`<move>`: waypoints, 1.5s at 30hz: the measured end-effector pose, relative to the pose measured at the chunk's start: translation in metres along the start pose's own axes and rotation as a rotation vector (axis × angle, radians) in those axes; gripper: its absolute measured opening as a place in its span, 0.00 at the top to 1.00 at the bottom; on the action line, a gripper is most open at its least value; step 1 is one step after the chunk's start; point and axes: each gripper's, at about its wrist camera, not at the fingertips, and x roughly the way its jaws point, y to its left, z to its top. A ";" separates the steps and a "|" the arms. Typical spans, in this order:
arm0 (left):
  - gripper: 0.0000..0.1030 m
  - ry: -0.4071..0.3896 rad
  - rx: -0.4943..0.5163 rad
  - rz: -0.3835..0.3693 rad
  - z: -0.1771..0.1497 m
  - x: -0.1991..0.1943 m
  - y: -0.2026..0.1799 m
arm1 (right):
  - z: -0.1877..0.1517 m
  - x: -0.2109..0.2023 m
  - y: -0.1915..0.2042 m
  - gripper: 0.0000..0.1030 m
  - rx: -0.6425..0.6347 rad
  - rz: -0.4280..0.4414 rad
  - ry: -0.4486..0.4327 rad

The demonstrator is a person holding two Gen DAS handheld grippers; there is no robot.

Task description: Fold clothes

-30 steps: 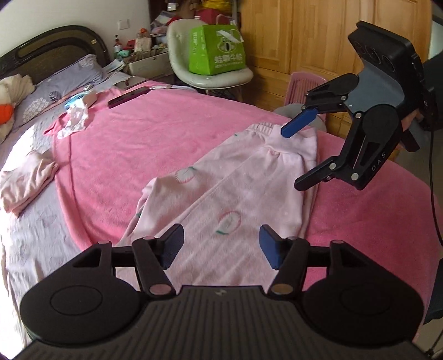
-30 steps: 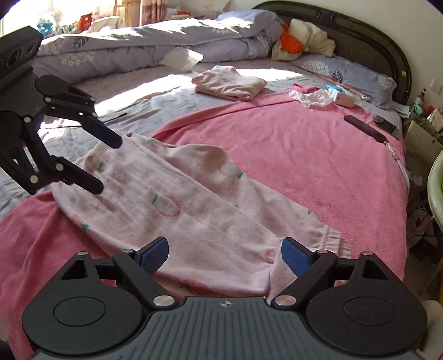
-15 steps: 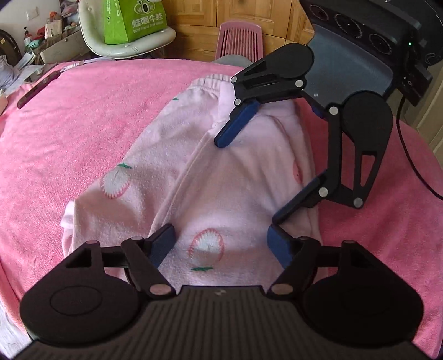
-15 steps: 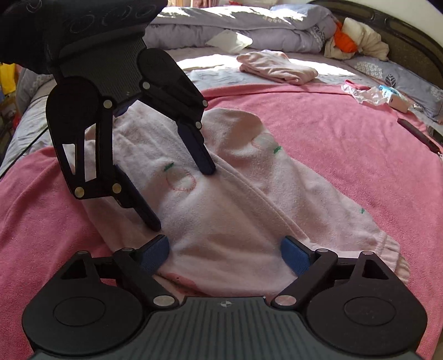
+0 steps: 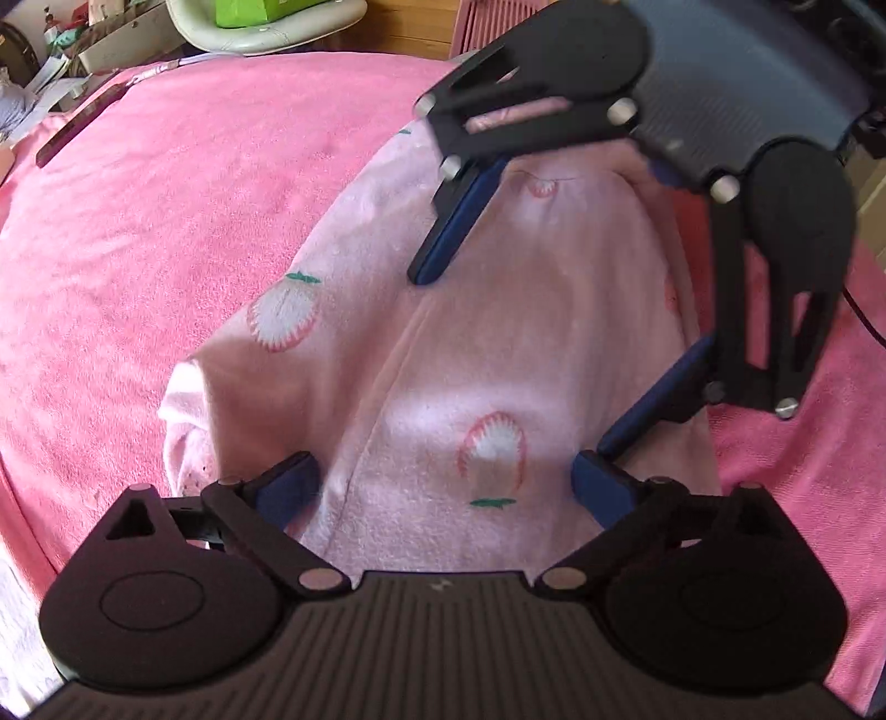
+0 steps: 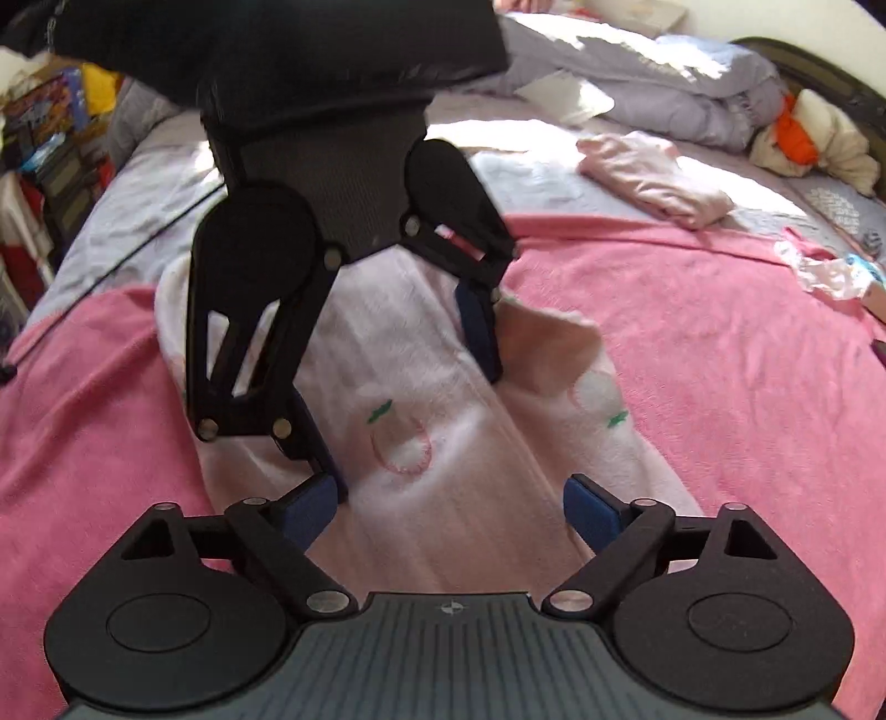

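Note:
Pale pink pants (image 5: 498,343) with a strawberry print lie flat on a pink blanket (image 5: 166,221). My left gripper (image 5: 446,487) points steeply down over one end of the pants, its jaws opening wide, the cloth below them and not pinched. My right gripper (image 5: 531,343) faces it from the far side, close above the same garment. In the right wrist view the pants (image 6: 432,387) run away between my right gripper (image 6: 451,507), its jaws opening with no cloth pinched, and the left gripper (image 6: 404,415) opposite.
The pink blanket (image 6: 720,360) covers a bed. A folded pink garment (image 6: 659,177) and a grey duvet (image 6: 664,72) lie further back. A crumpled wrapper (image 6: 825,274) is at the right. A dark flat bar (image 5: 77,127) lies near the bed's edge, beside a pale chair (image 5: 266,33).
Both grippers have come down toward the pants and closer to each other, tilting more steeply. Their jaws have spread wider, the left one most.

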 end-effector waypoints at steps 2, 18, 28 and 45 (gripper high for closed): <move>0.00 -0.006 -0.005 0.001 -0.002 -0.001 0.001 | 0.007 0.005 -0.009 0.00 0.009 0.044 0.038; 0.00 -0.061 -0.072 0.014 -0.019 -0.005 0.003 | 0.010 -0.036 -0.010 0.02 0.040 -0.039 0.098; 0.00 -0.043 -0.072 0.023 -0.024 -0.009 -0.001 | -0.082 -0.112 -0.075 0.04 0.757 -0.132 0.055; 0.00 -0.018 -0.093 0.033 0.000 0.007 -0.004 | -0.107 -0.079 -0.086 0.01 0.869 -0.089 0.069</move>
